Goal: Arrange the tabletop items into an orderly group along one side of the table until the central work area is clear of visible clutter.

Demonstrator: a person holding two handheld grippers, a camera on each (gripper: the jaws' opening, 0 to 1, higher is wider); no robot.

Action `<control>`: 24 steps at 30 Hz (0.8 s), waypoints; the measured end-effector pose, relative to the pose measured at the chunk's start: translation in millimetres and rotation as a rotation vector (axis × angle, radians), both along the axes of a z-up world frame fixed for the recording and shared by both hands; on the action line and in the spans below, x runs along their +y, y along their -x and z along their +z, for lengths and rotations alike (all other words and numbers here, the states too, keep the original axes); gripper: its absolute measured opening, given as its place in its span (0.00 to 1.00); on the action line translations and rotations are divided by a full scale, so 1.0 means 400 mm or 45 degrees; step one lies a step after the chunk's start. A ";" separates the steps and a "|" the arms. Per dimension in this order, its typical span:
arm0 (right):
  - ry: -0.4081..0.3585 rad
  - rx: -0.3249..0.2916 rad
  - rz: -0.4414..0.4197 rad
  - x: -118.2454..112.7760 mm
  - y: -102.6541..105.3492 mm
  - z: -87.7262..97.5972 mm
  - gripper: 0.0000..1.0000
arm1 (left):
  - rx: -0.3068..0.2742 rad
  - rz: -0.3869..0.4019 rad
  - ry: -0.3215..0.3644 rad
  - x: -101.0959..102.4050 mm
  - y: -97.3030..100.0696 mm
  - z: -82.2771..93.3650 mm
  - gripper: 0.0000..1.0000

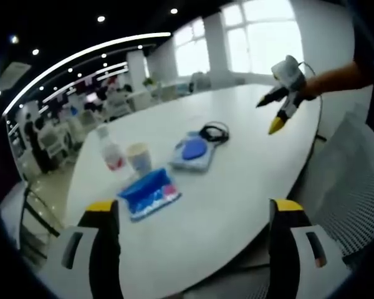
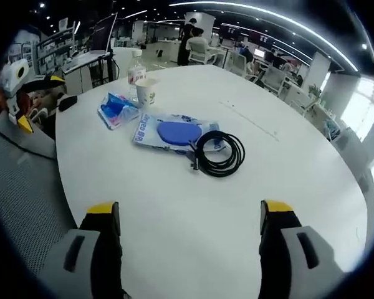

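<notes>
On the white table (image 1: pixel 237 162) lie a blue tissue pack (image 1: pixel 148 193), a paper cup (image 1: pixel 139 157), a clear water bottle (image 1: pixel 110 151), a blue disc in a plastic bag (image 1: pixel 193 152) and a coiled black cable (image 1: pixel 214 132). My left gripper (image 1: pixel 193 215) is open over the near table edge, short of the tissue pack. My right gripper (image 2: pixel 188 218) is open above the table (image 2: pixel 287 156), short of the cable (image 2: pixel 218 152) and bagged disc (image 2: pixel 174 132); beyond them are the tissue pack (image 2: pixel 115 109), cup (image 2: pixel 146 91) and bottle (image 2: pixel 136 71). The right gripper (image 1: pixel 283 103) hovers at the far right.
A grey mesh chair (image 2: pixel 25 180) stands at the table's edge, with the left gripper (image 2: pixel 19 93) above it. Another mesh chair (image 1: pixel 349 180) sits at the right. Desks, chairs and people fill the office behind; bright windows (image 1: pixel 262 31) line one wall.
</notes>
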State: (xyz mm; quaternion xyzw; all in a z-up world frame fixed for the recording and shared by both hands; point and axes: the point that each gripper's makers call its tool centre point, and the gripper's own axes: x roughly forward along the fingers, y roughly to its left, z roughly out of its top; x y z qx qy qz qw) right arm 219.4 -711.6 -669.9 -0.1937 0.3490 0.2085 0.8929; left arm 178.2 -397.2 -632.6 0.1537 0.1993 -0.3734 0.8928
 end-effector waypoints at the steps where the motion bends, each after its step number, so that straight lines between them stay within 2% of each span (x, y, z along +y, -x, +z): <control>1: 0.007 -0.008 0.006 0.000 -0.008 0.000 0.92 | -0.001 0.002 0.002 0.001 0.000 0.001 0.97; 10: 0.067 -0.166 0.144 0.020 -0.112 0.009 0.81 | -0.005 0.014 -0.003 0.004 -0.005 0.002 0.95; 16: 0.098 -0.191 0.184 0.032 -0.165 -0.003 0.72 | 0.007 0.017 -0.006 0.004 -0.004 -0.001 0.94; 24: 0.121 -0.162 0.181 0.028 -0.217 -0.044 0.58 | 0.021 0.018 -0.020 0.006 -0.003 -0.006 0.91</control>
